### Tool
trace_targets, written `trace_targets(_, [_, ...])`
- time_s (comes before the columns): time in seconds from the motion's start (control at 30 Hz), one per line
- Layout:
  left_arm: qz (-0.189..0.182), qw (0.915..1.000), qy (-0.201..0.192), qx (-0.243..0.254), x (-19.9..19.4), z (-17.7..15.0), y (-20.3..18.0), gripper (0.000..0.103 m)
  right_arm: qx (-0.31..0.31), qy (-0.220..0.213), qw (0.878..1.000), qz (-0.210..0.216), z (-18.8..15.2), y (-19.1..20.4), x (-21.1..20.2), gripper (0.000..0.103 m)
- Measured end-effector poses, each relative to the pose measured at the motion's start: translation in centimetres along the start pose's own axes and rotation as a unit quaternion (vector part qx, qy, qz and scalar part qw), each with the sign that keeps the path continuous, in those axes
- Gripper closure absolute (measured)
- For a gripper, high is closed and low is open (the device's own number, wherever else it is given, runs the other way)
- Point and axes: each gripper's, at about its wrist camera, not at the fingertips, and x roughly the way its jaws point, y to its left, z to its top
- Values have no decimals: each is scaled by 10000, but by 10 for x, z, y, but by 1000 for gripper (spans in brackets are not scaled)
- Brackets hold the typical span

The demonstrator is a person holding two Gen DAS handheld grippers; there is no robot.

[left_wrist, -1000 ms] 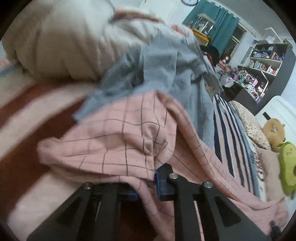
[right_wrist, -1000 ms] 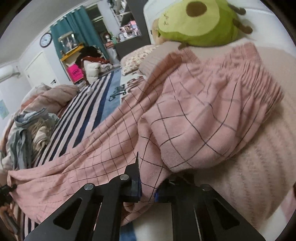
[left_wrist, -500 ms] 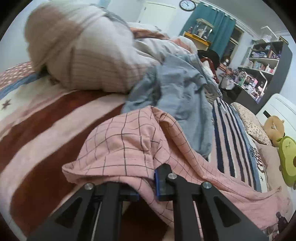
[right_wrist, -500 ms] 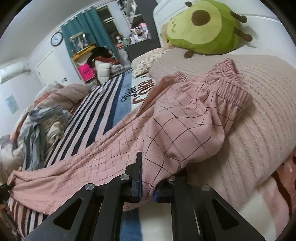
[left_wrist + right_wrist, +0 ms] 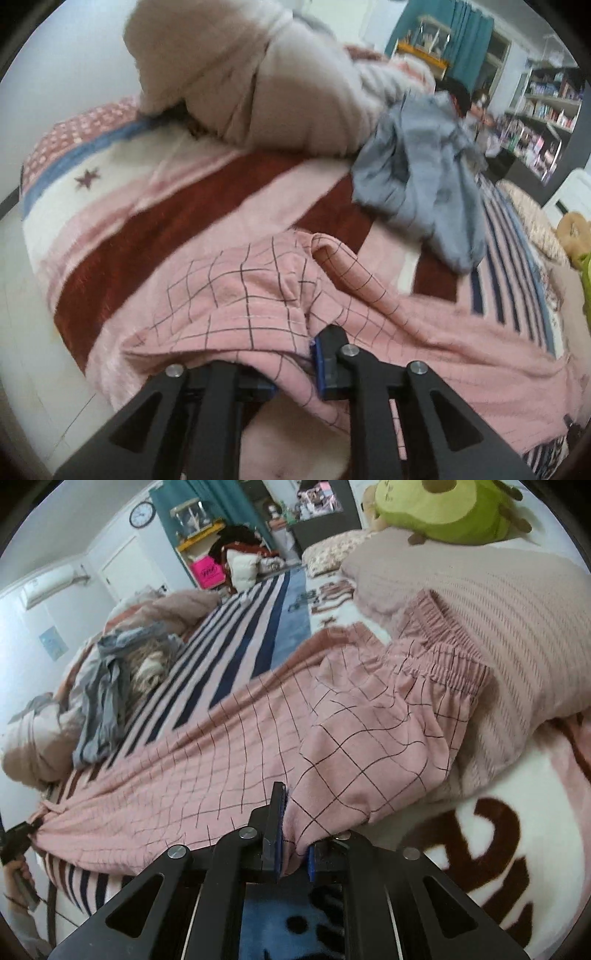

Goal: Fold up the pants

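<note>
Pink checked pants (image 5: 221, 760) lie stretched along the bed, with the elastic waistband (image 5: 443, 657) against a beige pillow. My right gripper (image 5: 295, 849) is shut on a fold of cloth near the waist end. At the other end my left gripper (image 5: 293, 376) holds the bunched leg hems (image 5: 236, 295). Its jaws are opening, and pink cloth still fills the gap between the pads and drapes over the left finger. In the right wrist view the left gripper (image 5: 16, 836) shows small at the far left edge, at the tip of the pants.
A grey garment (image 5: 417, 184) and a heaped beige quilt (image 5: 258, 81) lie beyond the leg end. The bed's corner drops to the floor (image 5: 22, 332) on the left. A beige pillow (image 5: 498, 609) and a green avocado plush (image 5: 443, 509) sit behind the waistband.
Both grippers have drawn the pants toward the near side of the bed. The leg end has come clear of the grey garment, and the waist has slid partly off the pillow and lies flatter.
</note>
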Motion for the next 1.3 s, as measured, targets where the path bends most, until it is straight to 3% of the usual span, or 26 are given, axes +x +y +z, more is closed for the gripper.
trace_targets(0.13, [221,9996,115,92,22,10,8,74,15,115,9999,-104,4,-9,-1,76])
trace_targets(0.23, [584,9982,136,5,26,23,17,43,-99,-30,9988,-488,7,-17,-13,64])
trace_targets(0.33, [974,9950,-6,229,26,34,23,41,-81,-67,9979,-646,13,-29,-21,61])
trace_targets(0.47, [1015,9947,-90,165,22,42,27,41,-171,-415,9924,-1146,18,-35,-38,61])
trace_targets(0.6, [551,9978,-251,264,8,44,4,38,-284,-735,9874,-1376,31,-38,-54,51])
trace_targets(0.7, [265,9982,-313,445,1,43,-21,37,-676,-879,9804,-1626,51,-34,-49,50])
trace_targets(0.77, [65,9983,-321,476,0,43,-34,36,-1067,-833,9786,-1547,62,-27,-36,51])
trace_targets(0.87, [-153,9977,-274,596,-2,38,-59,36,-1623,-685,9748,-1365,69,-15,-18,51])
trace_targets(0.97, [-264,9969,-235,698,-4,34,-76,36,-1908,-156,9743,-1190,73,-10,9,52])
trace_targets(1.0, [-310,9967,-212,722,-5,32,-82,36,-1943,54,9737,-1185,72,-11,16,56])
trace_targets(1.1, [-373,9956,-167,838,-8,27,-96,36,-1997,352,9700,-1344,64,-16,21,89])
trace_targets(1.17, [-402,9946,-141,945,-10,24,-107,36,-1903,416,9736,-1186,55,-24,14,90])
trace_targets(1.3, [-520,9926,-132,1091,-14,17,-129,36,-1544,32,9815,-1133,45,-49,-13,100])
